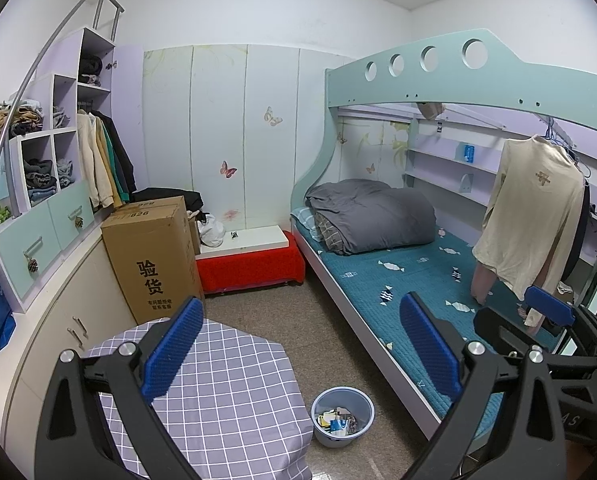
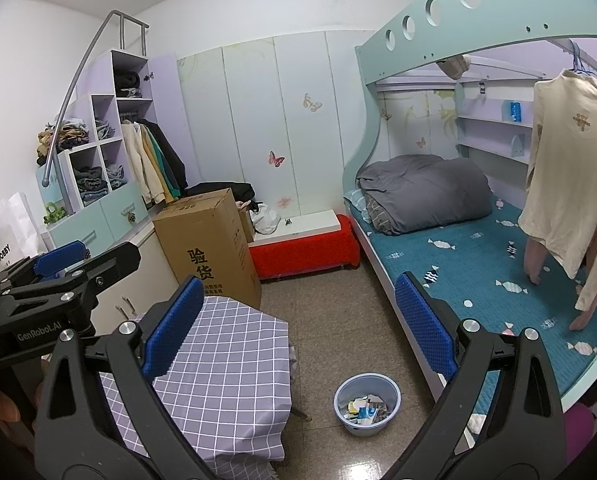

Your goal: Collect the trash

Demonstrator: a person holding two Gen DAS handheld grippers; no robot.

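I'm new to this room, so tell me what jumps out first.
The mint-green bunk bed frame fills the right side, a rolled grey quilt on its teal mattress. On the floor beside it stands a pale blue plastic bin holding paper scraps. A tall brown cardboard box stands at left.

Bright, even light; fisheye-warped edges

Both wrist views look from high up, tilted down over the checked-cloth worktop (image 1: pixel 226 392) toward the far wardrobe wall. Each shares the blue bin (image 1: pixel 342 416) on the floor right of the worktop, and the bed (image 2: pixel 478 264) beyond it. The right view sits further right, catching the left gripper (image 2: pixel 58 264) at its left edge.
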